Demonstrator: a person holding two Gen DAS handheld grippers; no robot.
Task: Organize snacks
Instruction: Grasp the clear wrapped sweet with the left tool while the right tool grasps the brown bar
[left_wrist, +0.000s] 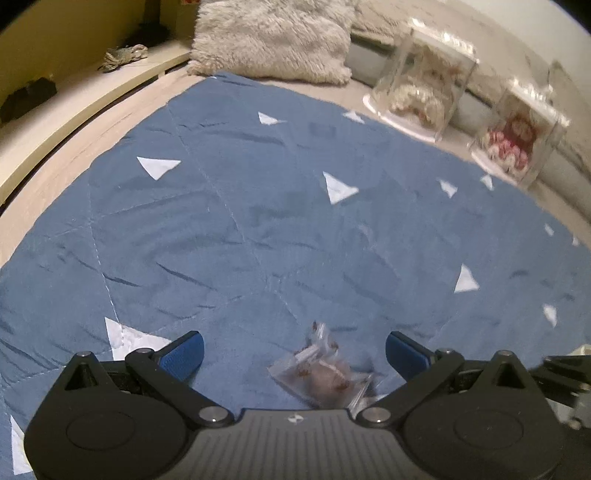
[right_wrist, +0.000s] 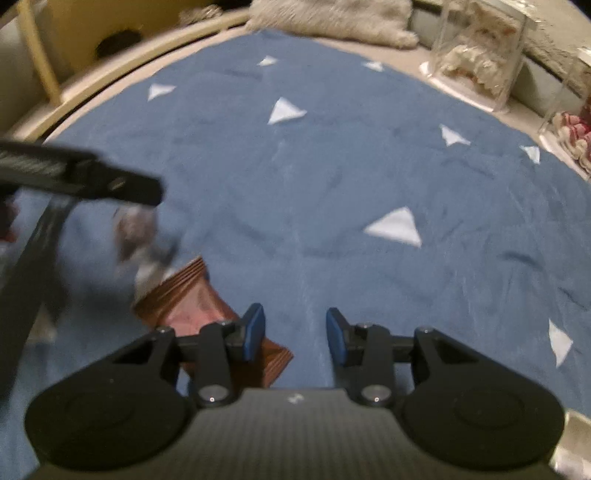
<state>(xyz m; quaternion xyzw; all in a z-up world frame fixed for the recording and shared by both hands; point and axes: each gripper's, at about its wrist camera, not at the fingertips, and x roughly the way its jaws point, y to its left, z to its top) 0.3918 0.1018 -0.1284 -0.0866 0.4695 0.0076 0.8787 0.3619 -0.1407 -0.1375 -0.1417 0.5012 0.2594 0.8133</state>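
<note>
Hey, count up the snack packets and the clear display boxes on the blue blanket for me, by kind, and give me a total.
Clear snack packets: 1
Brown snack packets: 1
Clear display boxes: 2
Total: 4

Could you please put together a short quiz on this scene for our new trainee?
1. True or false: the left hand-held gripper is shut on the clear snack bag.
2. What lies partly behind a finger of the right hand-held gripper? A) a brown snack packet B) a banana C) a can
3. Fill in: the blue quilt is patterned with white ____.

Key: 1 false, its jaws stand wide open; 2 A; 3 triangles.
</note>
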